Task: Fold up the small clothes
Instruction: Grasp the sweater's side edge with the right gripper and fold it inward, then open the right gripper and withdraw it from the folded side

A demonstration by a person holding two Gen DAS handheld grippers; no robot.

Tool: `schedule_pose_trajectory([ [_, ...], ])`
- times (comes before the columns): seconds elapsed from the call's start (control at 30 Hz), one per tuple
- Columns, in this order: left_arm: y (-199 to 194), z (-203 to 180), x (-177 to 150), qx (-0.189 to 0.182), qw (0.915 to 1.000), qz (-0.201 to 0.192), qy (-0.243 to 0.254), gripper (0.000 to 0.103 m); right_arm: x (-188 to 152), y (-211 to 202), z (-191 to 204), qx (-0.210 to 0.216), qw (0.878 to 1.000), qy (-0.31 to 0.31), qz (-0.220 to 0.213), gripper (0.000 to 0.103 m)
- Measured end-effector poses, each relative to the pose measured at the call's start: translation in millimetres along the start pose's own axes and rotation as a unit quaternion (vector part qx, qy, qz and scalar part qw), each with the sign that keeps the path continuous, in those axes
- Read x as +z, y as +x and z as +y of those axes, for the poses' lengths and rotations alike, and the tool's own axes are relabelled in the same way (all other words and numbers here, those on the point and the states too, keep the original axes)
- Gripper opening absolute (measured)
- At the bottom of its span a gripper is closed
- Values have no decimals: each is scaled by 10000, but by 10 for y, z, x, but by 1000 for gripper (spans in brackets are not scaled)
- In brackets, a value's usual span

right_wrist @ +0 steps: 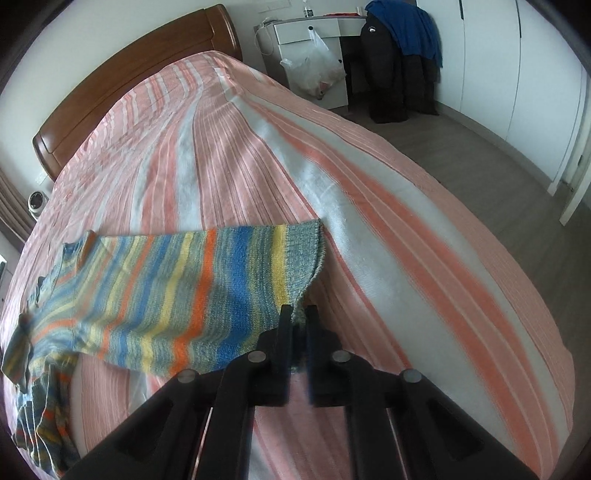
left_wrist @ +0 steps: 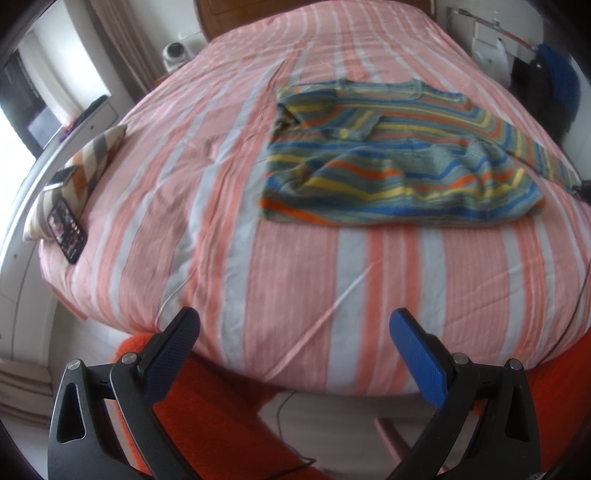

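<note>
A small striped knit sweater [left_wrist: 399, 155] in blue, yellow, orange and grey lies on the pink-and-white striped bed [left_wrist: 258, 258], its left sleeve folded across the chest. My left gripper [left_wrist: 295, 325] is open and empty, held back over the bed's near edge, well short of the sweater. My right gripper [right_wrist: 299, 314] is shut on the cuff of the sweater's right sleeve [right_wrist: 207, 295] and holds it stretched out and lifted off the bedspread [right_wrist: 406, 258]. The sweater body [right_wrist: 40, 387] lies at the left of that view.
A striped pillow [left_wrist: 81, 173] and two phones [left_wrist: 66, 229] lie at the bed's left edge. A wooden headboard [right_wrist: 129, 74], a white desk [right_wrist: 314, 33] with a hanging plastic bag and a chair draped with dark clothes [right_wrist: 402, 62] stand beyond the bed.
</note>
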State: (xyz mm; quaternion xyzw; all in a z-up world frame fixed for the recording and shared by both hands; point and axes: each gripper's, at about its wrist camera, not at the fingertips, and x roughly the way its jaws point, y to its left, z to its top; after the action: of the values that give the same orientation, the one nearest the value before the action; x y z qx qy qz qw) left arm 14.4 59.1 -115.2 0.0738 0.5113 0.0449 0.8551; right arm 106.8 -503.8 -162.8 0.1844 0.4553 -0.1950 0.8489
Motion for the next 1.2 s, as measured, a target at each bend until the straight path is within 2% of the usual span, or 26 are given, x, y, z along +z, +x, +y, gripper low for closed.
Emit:
schedule_pose_trajectory([
  [0.07,36,84,15,-61,10000,-10,-32,102,-7,-23,-25,14,10000,-45,2,6],
  [0.13,55,198,77,-159,9998,-136,-23,102,-22,-67,-69,71,9999,-51,58,15],
  [0.17,67,285,134,-233,9995,-182,-56,102,-39,-137,-81,-42,9999,-130,50,25],
  [0.2,83,357,188,-334,9992,-194,-111,102,-54,-207,-89,-154,9996,-233,-6,40],
  [0.23,95,427,243,-465,9986,-199,-173,102,-88,-321,-80,-252,9988,-413,-107,48],
  [0.27,113,497,319,-621,9976,-195,-237,102,-128,-427,-61,-333,9976,-563,-208,63],
  [0.3,130,551,436,-731,9967,-208,-279,102,-183,-560,-41,-411,9960,-711,-343,66],
  [0.37,81,539,702,-742,9961,-444,-174,102,-279,-742,-2,-358,9943,-882,-486,66],
  [0.47,-16,268,1120,-584,9924,-946,534,102,-511,-927,125,44,9936,-1040,-450,67],
  [0.5,-10,82,1317,-617,9875,-1097,953,102,-610,-961,174,221,9934,-1045,-408,67],
  [0.6,232,-406,1719,-781,9735,-1156,1815,102,-939,-971,363,645,9934,-916,-236,67],
  [0.7,743,-837,1887,-590,9638,-865,2451,99,-1218,-979,515,922,9925,-792,-162,67],
  [0.77,1174,-1022,1929,-476,9597,-403,2741,84,-1358,-997,617,1041,9905,-882,-135,67],
  [0.83,1593,-1074,1936,-422,9599,107,2769,81,-1438,-1006,693,1085,9878,-1117,-85,67],
  [0.87,1716,-1044,1930,-454,9626,236,2660,77,-1455,-1011,713,1061,9869,-1209,-101,67],
  [0.9,1777,-946,1958,-745,9697,297,2306,67,-1467,-1027,714,1017,9864,-1279,-149,67],
  [0.93,1775,-843,2000,-979,9750,359,1959,19,-1472,-1041,707,996,9861,-1314,-199,67],
  [0.97,1759,-733,2051,-1039,9798,440,1649,4,-1477,-1052,705,996,9860,-1313,-236,67],
  [1.0,1658,-528,2123,-1156,9856,296,1196,4,-1475,-1060,683,998,9862,-1289,-286,67],
  [1.07,1442,-108,2227,-1267,9907,-72,492,4,-1460,-1064,656,987,9868,-1235,-361,67],
  [1.1,1338,257,2269,-1284,9915,-212,-74,4,-1457,-1064,655,999,9867,-1220,-404,67],
  [1.17,1271,856,2258,-1156,9879,-365,-966,4,-1494,-1096,665,1021,9858,-1240,-478,67],
  [1.2,1281,1285,2194,-890,9829,-452,-1550,4,-1534,-1123,684,1047,9849,-1274,-528,67],
])
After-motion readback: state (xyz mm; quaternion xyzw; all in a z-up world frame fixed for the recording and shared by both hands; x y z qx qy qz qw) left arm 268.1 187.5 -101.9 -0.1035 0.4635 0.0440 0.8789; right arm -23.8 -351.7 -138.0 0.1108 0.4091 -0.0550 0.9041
